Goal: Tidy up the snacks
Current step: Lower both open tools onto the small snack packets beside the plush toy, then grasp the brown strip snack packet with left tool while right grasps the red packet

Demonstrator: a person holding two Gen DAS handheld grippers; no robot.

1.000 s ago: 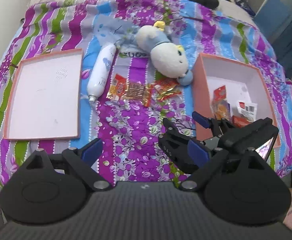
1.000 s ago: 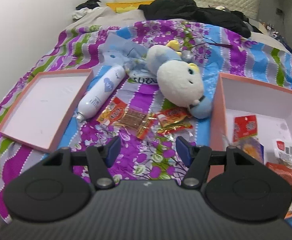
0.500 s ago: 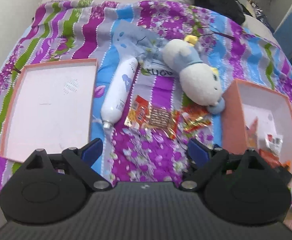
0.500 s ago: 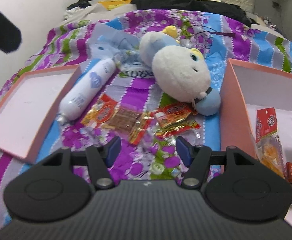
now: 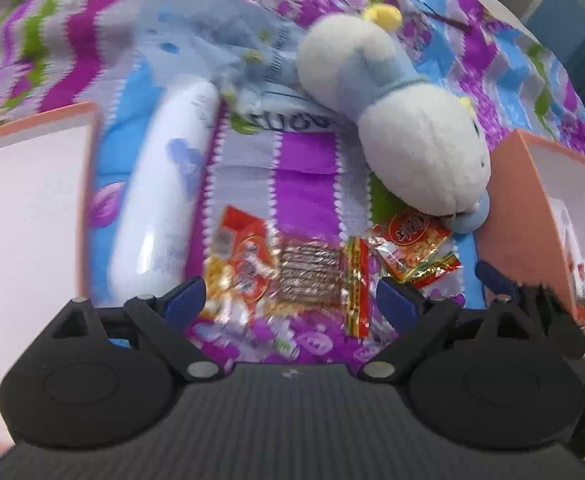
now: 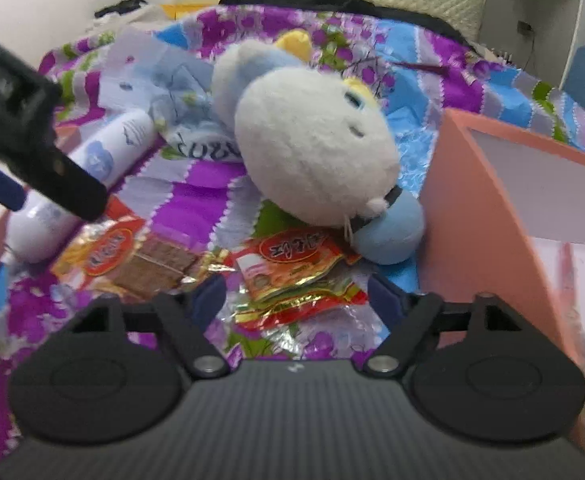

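On the flowered bedspread lie a long orange packet with brown bars (image 5: pixel 308 276) (image 6: pixel 140 260) and a red-orange packet (image 5: pixel 416 248) (image 6: pixel 292 268). My left gripper (image 5: pixel 290 300) is open, low over the brown-bar packet, which lies between and just beyond its blue fingertips. My right gripper (image 6: pixel 297 296) is open with its jaws still opening, straddling the red-orange packet without pressing it. A pink box (image 5: pixel 532 208) (image 6: pixel 492 220) at the right holds several snack packets. The left gripper's black finger (image 6: pixel 40 152) shows at the right wrist view's left edge.
A white and blue plush toy (image 5: pixel 396 128) (image 6: pixel 312 144) lies just behind the packets, touching the box. A white bottle (image 5: pixel 164 200) (image 6: pixel 104 160) lies left of them. A shallow pink lid (image 5: pixel 24 220) sits at the far left. Dark clothes are heaped at the bed's far end.
Both grippers have come down and forward toward the loose packets. The right jaws stand wider than before. The left gripper has come into the right wrist view.
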